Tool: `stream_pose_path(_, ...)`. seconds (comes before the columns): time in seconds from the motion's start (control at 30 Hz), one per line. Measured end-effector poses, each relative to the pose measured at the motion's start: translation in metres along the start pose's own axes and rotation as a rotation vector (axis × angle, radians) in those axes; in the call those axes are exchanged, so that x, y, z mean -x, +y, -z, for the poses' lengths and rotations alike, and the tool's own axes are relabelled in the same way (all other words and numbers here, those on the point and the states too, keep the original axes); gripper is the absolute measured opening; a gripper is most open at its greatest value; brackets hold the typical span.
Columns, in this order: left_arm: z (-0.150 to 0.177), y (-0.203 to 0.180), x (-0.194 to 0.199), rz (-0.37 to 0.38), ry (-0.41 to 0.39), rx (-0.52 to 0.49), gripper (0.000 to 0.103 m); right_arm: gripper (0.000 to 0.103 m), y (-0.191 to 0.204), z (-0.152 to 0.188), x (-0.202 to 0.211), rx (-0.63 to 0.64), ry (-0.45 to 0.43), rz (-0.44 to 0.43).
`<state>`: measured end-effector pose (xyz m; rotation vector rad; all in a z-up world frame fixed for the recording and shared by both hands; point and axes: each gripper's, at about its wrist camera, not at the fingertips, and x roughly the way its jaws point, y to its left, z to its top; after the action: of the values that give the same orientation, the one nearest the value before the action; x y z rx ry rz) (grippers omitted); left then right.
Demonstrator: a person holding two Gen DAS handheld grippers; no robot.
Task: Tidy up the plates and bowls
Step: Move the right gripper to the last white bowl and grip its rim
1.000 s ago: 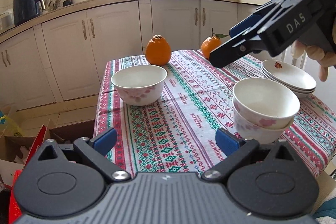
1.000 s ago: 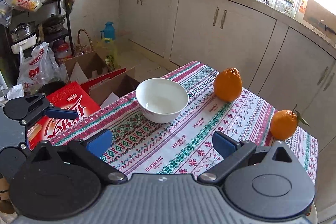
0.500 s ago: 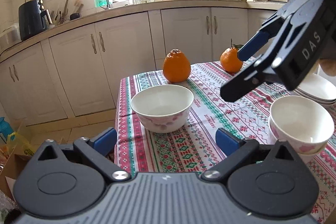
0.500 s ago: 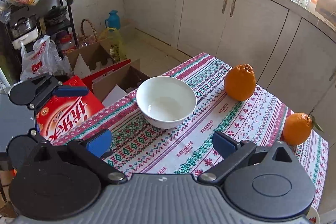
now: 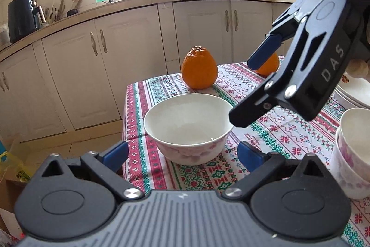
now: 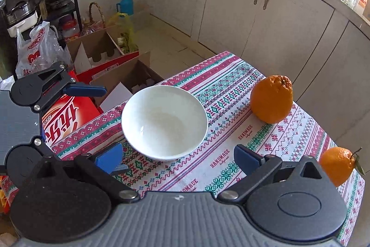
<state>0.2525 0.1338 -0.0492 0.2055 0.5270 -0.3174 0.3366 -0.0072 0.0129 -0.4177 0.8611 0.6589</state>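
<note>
Left gripper (image 5: 182,153): jaws apart, nothing between them. The blue pads sit low on either side of the lone bowl (image 5: 188,127), just short of its near wall; no contact visible.

Right gripper (image 6: 178,157): jaws apart, nothing between them. It hangs above the same bowl (image 6: 164,122), looking down into its white, dry-looking interior. From the left wrist view the right gripper (image 5: 245,89) comes in from the upper right, tilted downward, its lower fingertip over the bowl's right rim. Touching or just above: cannot tell.

The bowl stands upright on the desk (image 5: 272,131), near the corner nearest the floor boxes, on a patterned red, green and white cloth (image 6: 231,154). Outside wall carries a pink floral print.

Stacked bowls (image 5: 353,154): at the right edge of the left wrist view, one nested in another, upright, partly cut off by the frame. Apart from the lone bowl.

Stacked plates (image 5: 351,94): behind the right gripper, mostly hidden; count unclear.

Large orange (image 5: 199,68): on the cloth beyond the lone bowl, not touching it. Small orange (image 6: 337,164): further along the desk, stem and leaf attached, well apart from the bowl.

Cardboard boxes (image 6: 129,75) on the floor beside the desk.
</note>
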Motion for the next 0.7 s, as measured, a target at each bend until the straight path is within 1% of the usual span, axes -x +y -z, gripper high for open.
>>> stream_pose_path(0.2,0.001,0.004,-0.017,0.004,-0.002,0.018,0.100,0.103,-0.015,-0.010,-0.023,-0.015,0.014,-0.051)
stream_pose_path(0.33,0.000,0.003,-0.026,0.028,-0.001,0.010,0.100,0.103,-0.025,-0.014,-0.034,-0.039,0.017,-0.108)
stream_pose_path(0.47,0.000,0.002,-0.033,0.033,0.001,0.011,0.100,0.103,-0.032,-0.017,-0.043,-0.063,0.018,-0.152)
stream_pose_path(0.63,0.000,0.003,-0.037,0.039,-0.005,0.010,0.099,0.101,-0.038,-0.021,-0.056,-0.082,0.025,-0.180)
stream_pose_path(0.7,-0.002,0.002,-0.038,0.044,-0.005,0.007,0.098,0.098,-0.040,-0.022,-0.059,-0.091,0.025,-0.197)
